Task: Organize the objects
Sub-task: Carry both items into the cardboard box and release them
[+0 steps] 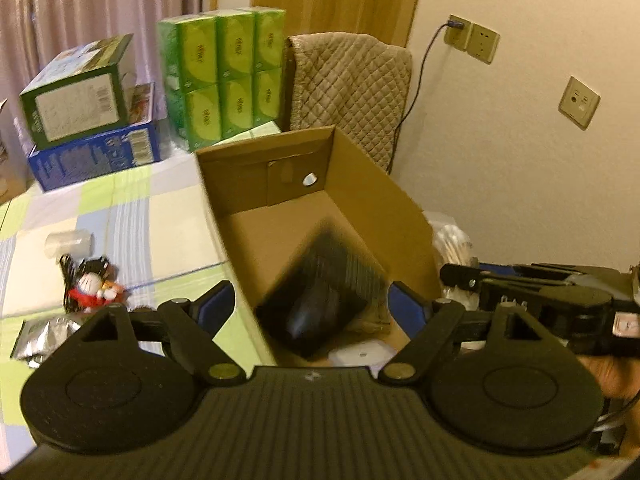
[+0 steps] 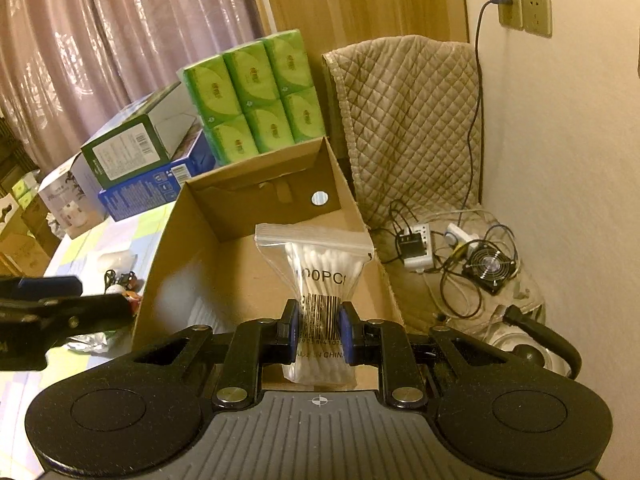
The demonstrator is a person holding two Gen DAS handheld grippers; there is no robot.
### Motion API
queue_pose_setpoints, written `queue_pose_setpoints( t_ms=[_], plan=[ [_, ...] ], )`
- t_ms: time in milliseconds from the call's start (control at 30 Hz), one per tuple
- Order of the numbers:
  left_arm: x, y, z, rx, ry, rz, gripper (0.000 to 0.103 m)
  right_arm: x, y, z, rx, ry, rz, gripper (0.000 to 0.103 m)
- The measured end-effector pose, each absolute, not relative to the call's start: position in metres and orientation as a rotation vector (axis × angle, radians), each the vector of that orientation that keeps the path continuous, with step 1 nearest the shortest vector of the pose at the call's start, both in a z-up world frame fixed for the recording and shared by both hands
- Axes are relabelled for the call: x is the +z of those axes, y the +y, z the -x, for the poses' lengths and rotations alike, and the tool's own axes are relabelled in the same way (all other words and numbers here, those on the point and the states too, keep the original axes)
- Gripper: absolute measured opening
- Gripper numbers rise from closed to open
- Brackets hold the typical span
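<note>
The left gripper (image 1: 310, 304), jaws wide apart and empty, hovers over the box (image 1: 376, 184), where a blurred black item (image 1: 316, 304) sits at 6 o'clock; a toy (image 1: 94, 286) and foil pack (image 1: 44, 336) wait on the bed at 9 o'clock. The right gripper (image 2: 318, 330) is clamped on the swab bag (image 2: 320, 276) above the box, so releasing comes next, I judge. The box floor past the bag looks free; the right wall is close.

Dark object (image 1: 316, 304) in the cardboard box (image 1: 384, 200) ahead of the left gripper is motion-smeared (can't identify it). White round thing (image 1: 360, 354) below it is half hidden by the tool body. Cotton swab bag (image 2: 320, 276) label is part-covered by the right gripper's fingers (image 2: 347, 334).
</note>
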State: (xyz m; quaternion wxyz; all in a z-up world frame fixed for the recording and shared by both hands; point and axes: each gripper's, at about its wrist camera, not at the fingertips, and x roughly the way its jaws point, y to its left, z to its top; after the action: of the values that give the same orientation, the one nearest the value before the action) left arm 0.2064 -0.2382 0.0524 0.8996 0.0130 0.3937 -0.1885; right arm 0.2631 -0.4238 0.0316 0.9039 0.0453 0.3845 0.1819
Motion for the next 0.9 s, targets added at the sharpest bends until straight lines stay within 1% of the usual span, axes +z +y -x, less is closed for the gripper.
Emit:
queue_pose_setpoints(
  t_ms=[267,633,700,733,767,900],
  plan=[
    [0.049,-0.209,-0.191,-0.345,0.827,0.023,0.081,0.032,-0.413,-0.258,0.402,0.800,-0.095,0.017],
    [0.054,-0.197,-0.185,-0.330,0.812,0.037,0.081,0.035,-0.394,-0.255,0.456,0.785,-0.089,0.018],
    [0.053,-0.194,-0.185,-0.322,0.811,0.040,0.081,0.034,-0.389,-0.257,0.467,0.780,-0.082,0.035],
    [0.053,-0.192,-0.185,-0.319,0.812,0.042,0.081,0.035,-0.388,-0.257,0.464,0.773,-0.085,0.064],
    [0.053,-0.190,-0.185,-0.316,0.813,0.046,0.081,0.035,-0.389,-0.257,0.459,0.761,-0.094,0.080],
    [0.050,-0.180,-0.182,-0.295,0.815,0.054,0.081,0.037,-0.388,-0.256,0.454,0.753,-0.100,0.080]
  ],
)
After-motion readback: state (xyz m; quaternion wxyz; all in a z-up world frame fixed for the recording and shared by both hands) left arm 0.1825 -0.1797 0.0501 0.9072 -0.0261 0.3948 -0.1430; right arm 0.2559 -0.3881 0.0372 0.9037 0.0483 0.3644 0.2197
